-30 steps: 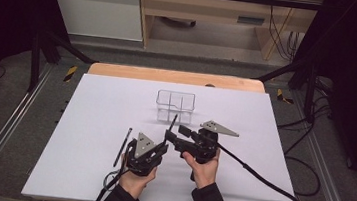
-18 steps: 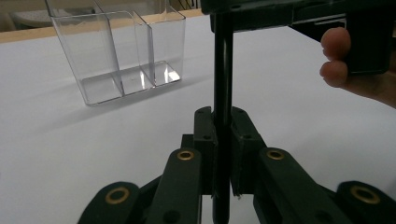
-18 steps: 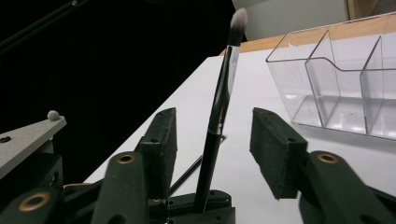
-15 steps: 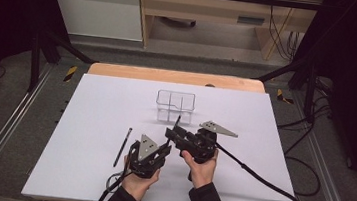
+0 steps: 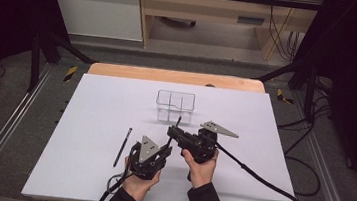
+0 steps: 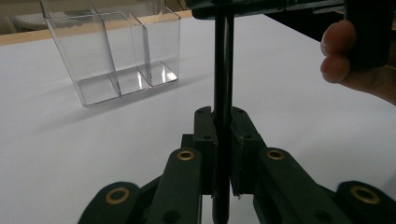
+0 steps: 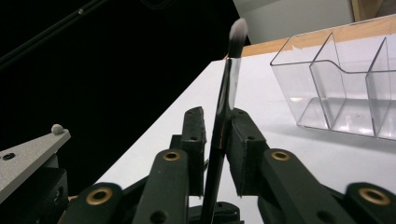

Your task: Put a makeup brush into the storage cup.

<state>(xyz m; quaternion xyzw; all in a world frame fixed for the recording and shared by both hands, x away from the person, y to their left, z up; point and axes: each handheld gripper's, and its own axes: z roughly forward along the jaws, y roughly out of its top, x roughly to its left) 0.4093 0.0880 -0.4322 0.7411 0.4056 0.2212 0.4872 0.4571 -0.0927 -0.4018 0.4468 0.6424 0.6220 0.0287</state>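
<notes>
Near the middle of the white table [image 5: 89, 121], a little toward its near edge, the two grippers meet on one thin black makeup brush [image 5: 174, 130]. The left gripper [image 5: 153, 154] is clamped on the lower part of the brush handle; in the left gripper view the pads press the dark stem [image 6: 223, 93] from both sides, with the butt end poking out below them. The right gripper [image 5: 178, 133], held just beyond and to the right of the left one, has just been closing its jaws, and the brush stands between them. In the right gripper view the handle [image 7: 223, 121] lies against the right pad, while a thin gap shows on the other side, so whether that grip is firm cannot be told. The pale bristle tip [image 7: 238, 29] points up and away, toward the far edge. A clear plastic organizer [image 5: 175, 104] with several open compartments stands upright beyond the grippers, closer to the far edge, apart from the brush. A second dark slim stick, perhaps a pencil [image 5: 122, 146], lies flat on the table just left of the left gripper, untouched.
</notes>
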